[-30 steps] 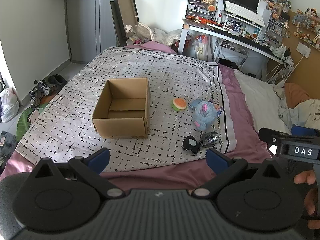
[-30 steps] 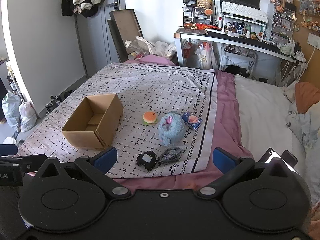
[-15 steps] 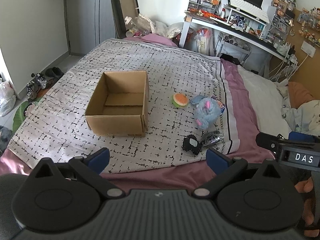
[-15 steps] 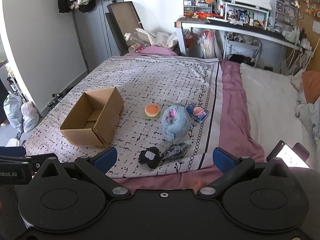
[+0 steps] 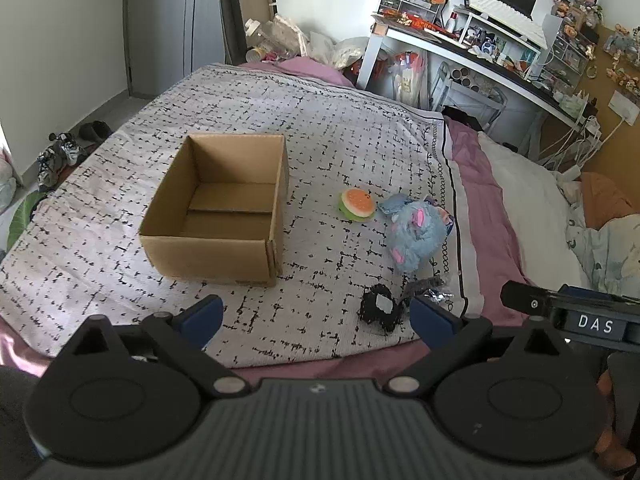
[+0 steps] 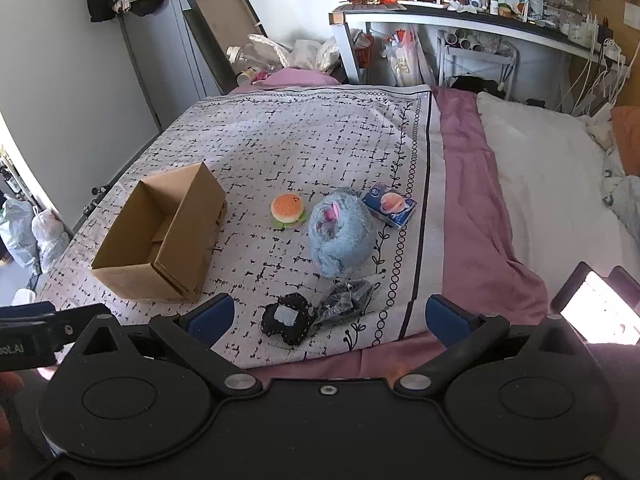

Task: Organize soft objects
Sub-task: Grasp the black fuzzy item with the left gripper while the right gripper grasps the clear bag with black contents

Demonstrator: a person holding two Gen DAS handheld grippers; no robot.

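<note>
An open, empty cardboard box (image 5: 224, 216) (image 6: 160, 236) stands on the patterned bedspread. Right of it lie a soft burger toy (image 5: 357, 205) (image 6: 287, 208), a blue plush (image 5: 414, 236) (image 6: 340, 234), a small blue packet (image 6: 390, 205), a black soft piece with a white patch (image 5: 380, 312) (image 6: 288, 322) and a dark crinkled wrapper (image 6: 350, 300). My left gripper (image 5: 316, 316) hangs open above the bed's near edge, in front of the box. My right gripper (image 6: 328, 314) is open too, over the black piece. Neither holds anything.
A pink sheet (image 6: 472, 240) and white duvet (image 6: 560, 208) cover the bed's right side. A cluttered desk (image 5: 480, 52) stands beyond the bed. Bags and shoes (image 5: 60, 152) lie on the floor at left. A lit phone screen (image 6: 596, 308) sits at my right.
Both grippers have moved forward and tilted down toward the bed, so the box and toys appear closer. Nothing on the bed has moved.
</note>
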